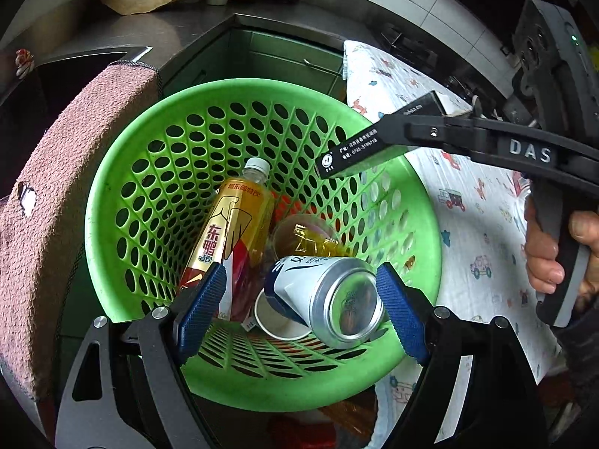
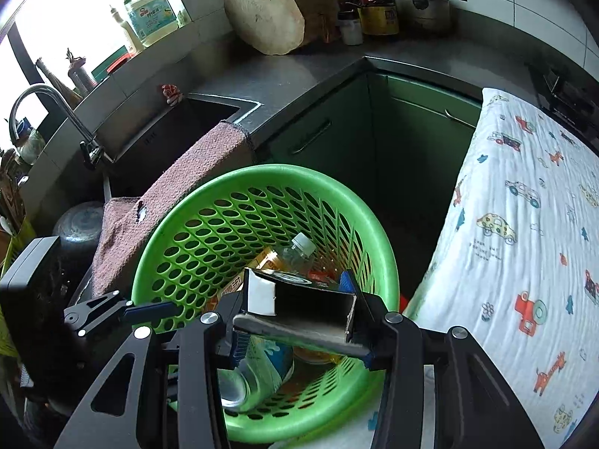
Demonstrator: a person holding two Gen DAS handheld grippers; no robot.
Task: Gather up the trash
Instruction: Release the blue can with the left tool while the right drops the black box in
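A green perforated basket [image 1: 123,202] [image 2: 359,220] stands on the floor. Inside lie a yellow drink bottle [image 1: 232,232] [image 2: 295,254], a white and blue can [image 1: 318,295] [image 2: 258,370], a paper cup [image 1: 277,321] and a clear cup [image 1: 303,239]. My left gripper [image 1: 301,307] is open above the basket, with the can falling or lying between its blue pads and touching neither. My right gripper [image 2: 299,310] is shut on a flat black carton box [image 2: 310,303] [image 1: 367,146] and holds it over the basket's rim.
A pink towel [image 1: 56,202] [image 2: 179,191] hangs from the sink edge beside the basket. A cloth with cartoon prints [image 1: 468,202] [image 2: 524,232] covers a surface on the right. Steel counter [image 2: 299,75], sink [image 2: 168,131] and green cabinets [image 2: 411,142] stand behind.
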